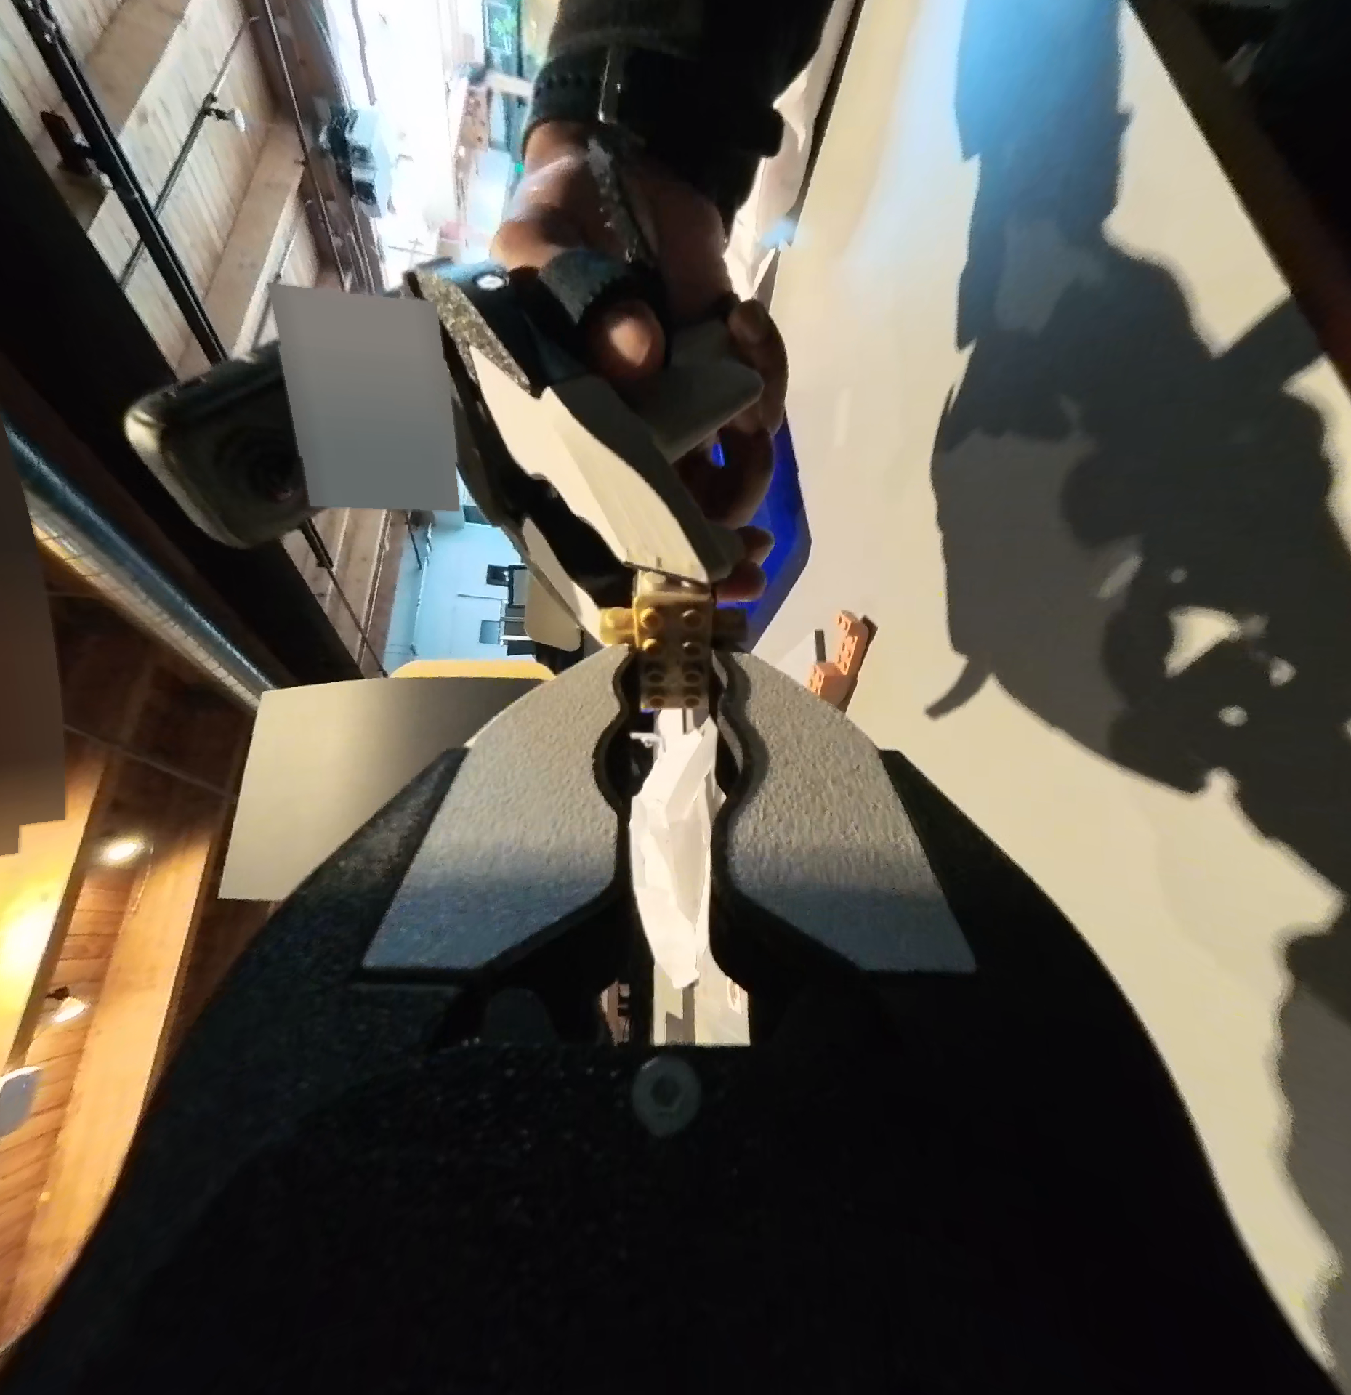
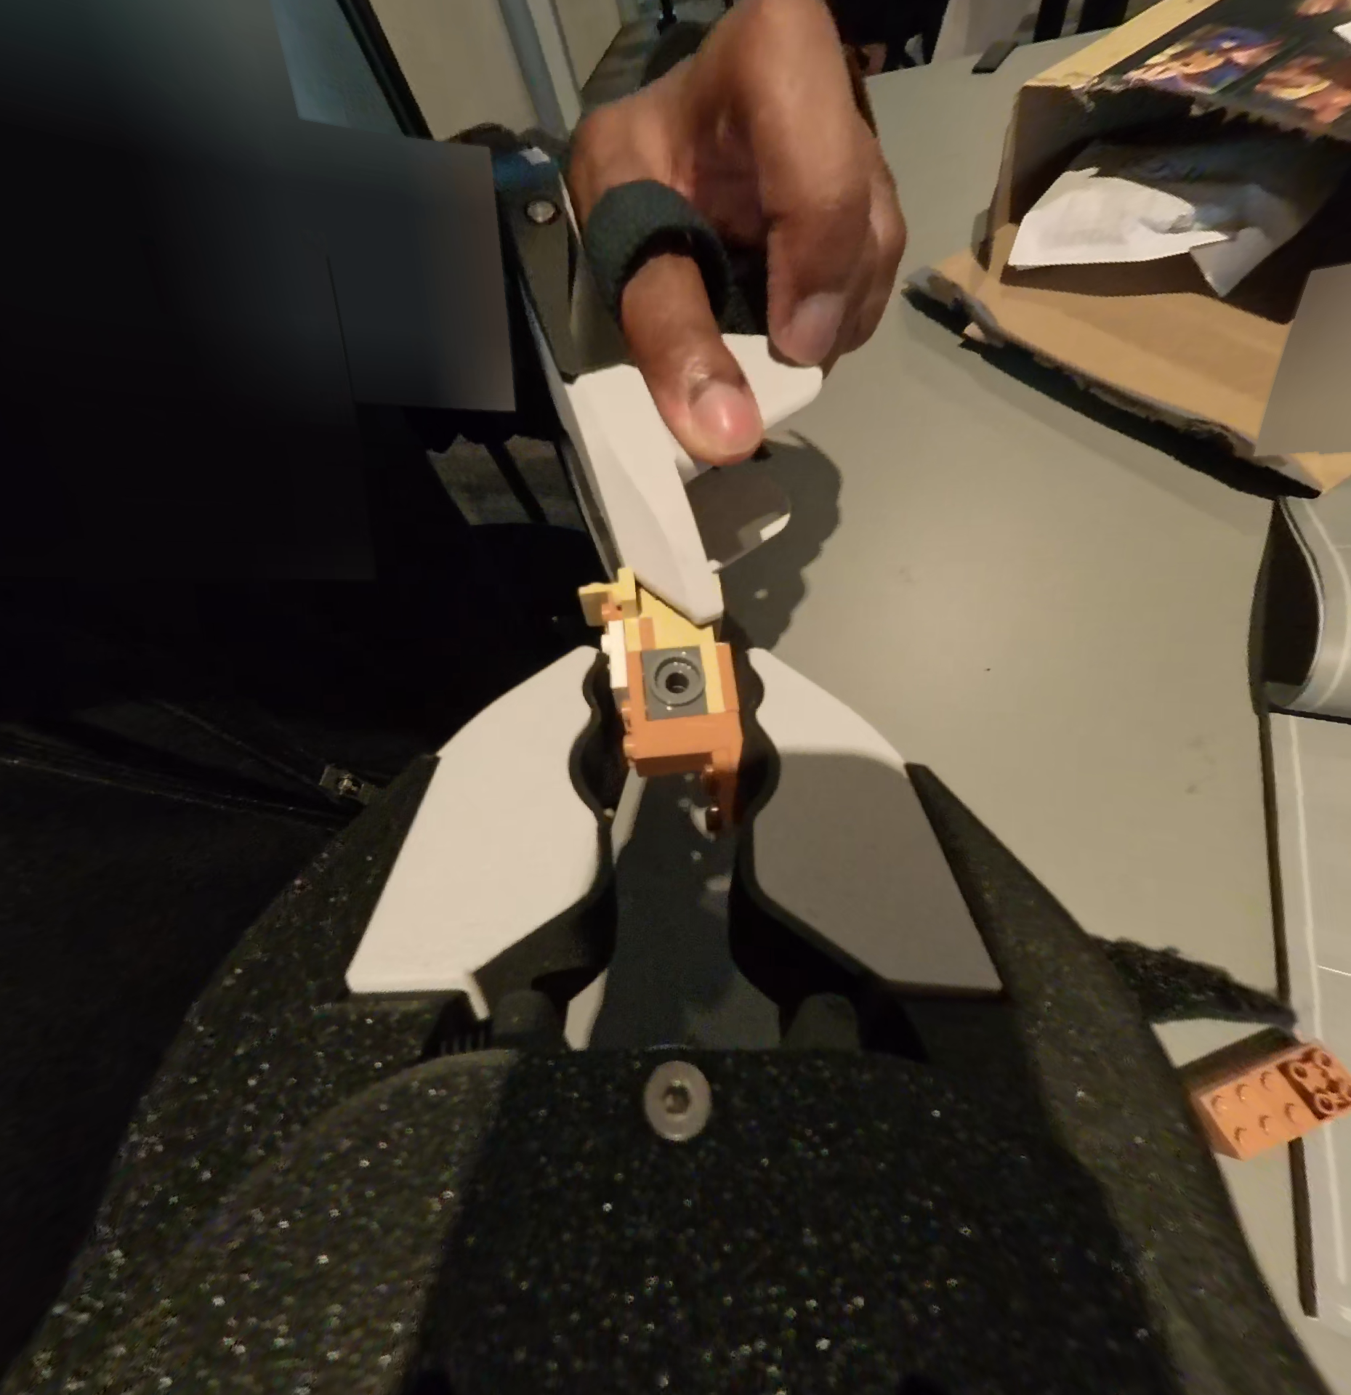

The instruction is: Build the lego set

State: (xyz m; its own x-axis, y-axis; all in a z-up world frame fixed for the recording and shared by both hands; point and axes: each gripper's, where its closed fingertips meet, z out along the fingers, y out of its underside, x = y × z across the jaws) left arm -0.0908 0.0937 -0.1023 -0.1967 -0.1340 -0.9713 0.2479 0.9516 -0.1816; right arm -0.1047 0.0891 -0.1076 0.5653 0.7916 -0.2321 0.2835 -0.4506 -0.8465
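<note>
Both tools meet on one small piece in mid-air. The right hand-held gripper (image 2: 676, 709), with pale grey finger shells on a black speckled body, is clamped on a small blocky lego assembly of orange-brown, tan and white bricks with a dark grey round-holed tile (image 2: 672, 698), held between its fingertips above the grey counter (image 2: 1034, 679). The left hand-held gripper (image 1: 672, 679) comes in from directly ahead of it, tip to tip, and it too is closed on the far, tan, studded end of the same assembly; a bare hand (image 2: 740, 211) with a black strap over one finger squeezes its trigger. From where I stand, the risk is that the two grips fight each other: if either tool twists or pulls off-axis, I'd expect the assembly to snap apart at a seam, or the little yellow bits at its far left edge to pop off. The pinch on each side looks shallow, so a slip could drop the piece towards the dark lap area left of the right tool, off the counter altogether. A loose orange-brown studded lego block (image 2: 1280, 1106) lies near the right tool's right flank, and a torn brown cardboard box (image 2: 1155, 317) sits well ahead to the right, out of the way.
</note>
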